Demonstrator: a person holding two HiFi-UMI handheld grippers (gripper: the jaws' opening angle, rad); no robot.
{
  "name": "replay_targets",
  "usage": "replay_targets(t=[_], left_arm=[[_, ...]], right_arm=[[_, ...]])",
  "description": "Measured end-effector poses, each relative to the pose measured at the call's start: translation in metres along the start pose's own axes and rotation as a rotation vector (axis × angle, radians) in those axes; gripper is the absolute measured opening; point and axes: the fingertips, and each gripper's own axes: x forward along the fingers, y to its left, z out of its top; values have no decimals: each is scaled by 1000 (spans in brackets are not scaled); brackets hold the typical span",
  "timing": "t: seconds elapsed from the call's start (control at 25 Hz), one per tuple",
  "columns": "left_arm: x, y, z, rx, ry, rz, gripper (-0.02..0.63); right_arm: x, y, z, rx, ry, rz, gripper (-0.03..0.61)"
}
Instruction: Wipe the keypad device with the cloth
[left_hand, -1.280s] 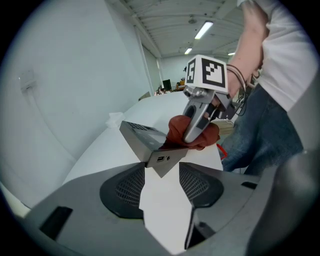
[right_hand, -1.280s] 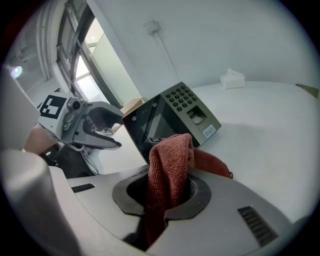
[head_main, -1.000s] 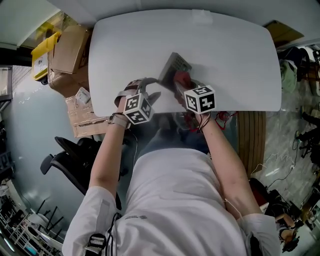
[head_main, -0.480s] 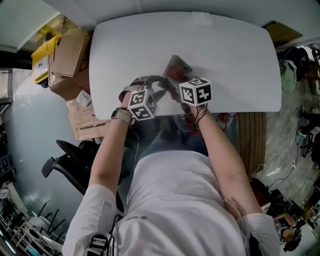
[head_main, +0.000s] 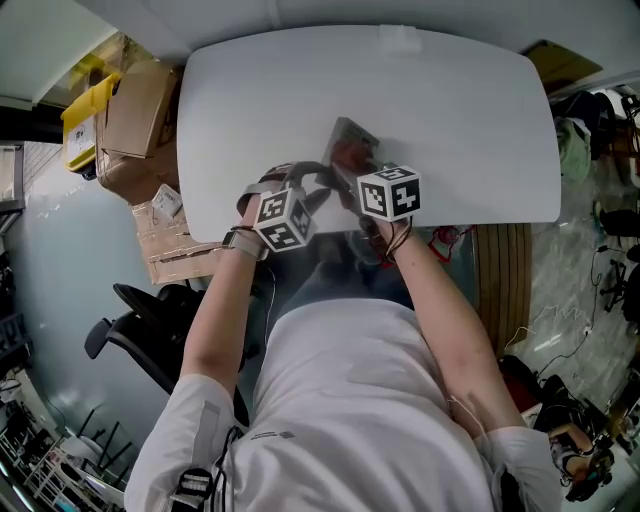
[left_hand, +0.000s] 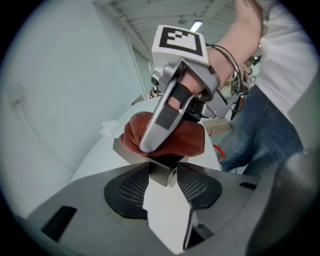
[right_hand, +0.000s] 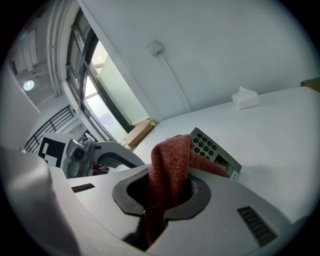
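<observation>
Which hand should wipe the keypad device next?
Right, likely. The right gripper clamps the cloth, draped on the keypad device. The left gripper has just been closing its jaws on the device's corner.

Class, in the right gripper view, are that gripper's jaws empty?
No, the red cloth is pinched in the right gripper.

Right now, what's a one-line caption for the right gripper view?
Right gripper shut on the red cloth, which lies over the near end of the keypad on the white table.
</observation>
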Motion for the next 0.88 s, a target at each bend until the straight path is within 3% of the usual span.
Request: replay_targets(t=[0.24,0.88], left_arm=[[-6,-14,2,-46,-23,12,175],[-4,-11,0,-112,-56,21,175]], right_arm=[[-9,4,-14,28,-20,-1,54],[-17,-53,-57,216,28,-73,54]])
